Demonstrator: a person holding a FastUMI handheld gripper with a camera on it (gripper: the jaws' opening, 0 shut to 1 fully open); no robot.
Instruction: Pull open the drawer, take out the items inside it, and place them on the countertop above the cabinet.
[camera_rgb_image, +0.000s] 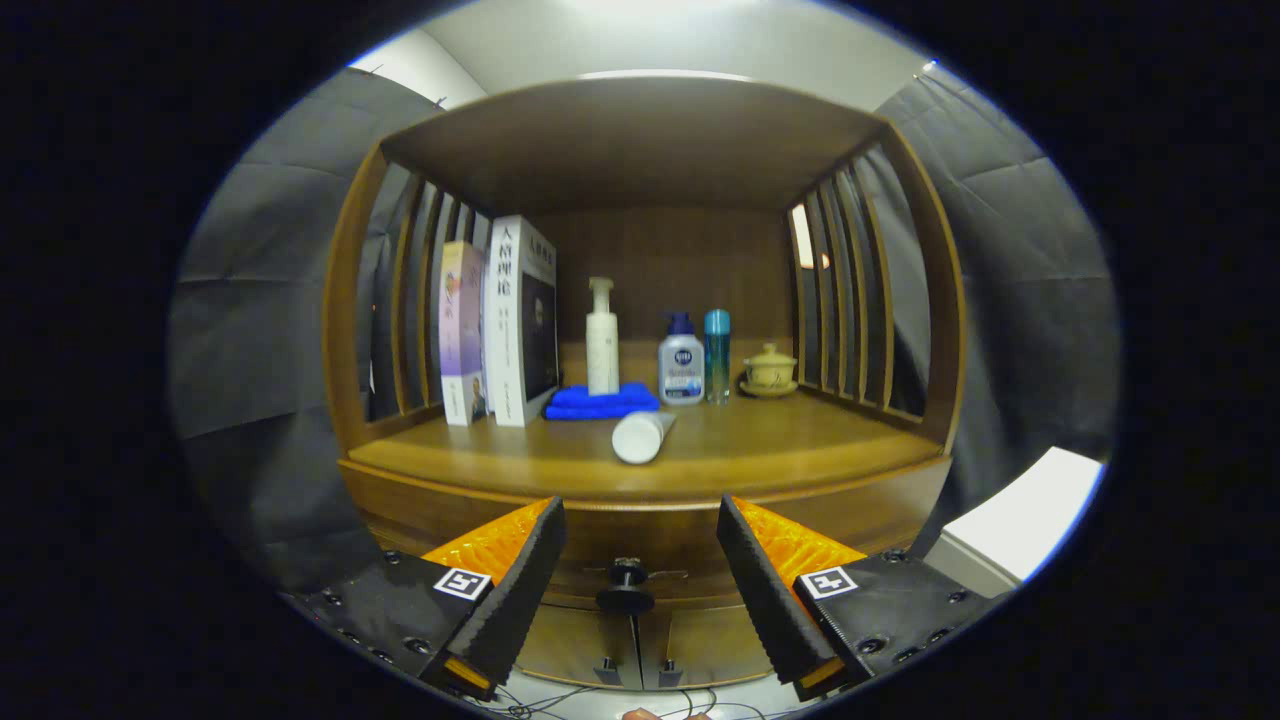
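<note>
The tongs (632, 585) are standing wide open, gripping nothing, with the closed drawer's dark knob (625, 589) sitting between their fingers. Above, a white tube (642, 436) is lying near the front edge of the surface (800, 455), ahead of a blue cloth (600, 402).

Two books (498, 325) stand up side by side near the slatted wall on one side. Next to them lies a folded blue cloth (598, 402), and a tall white pump bottle (601, 338) stands on it. Beside the cloth stand a clear bottle with a dark blue cap (681, 360) and a thin teal bottle (716, 355), very close together. A small yellow cup with a lid (769, 370) sits on a saucer past them. Behind it all hangs a dark cloth wall (1010, 260).
</note>
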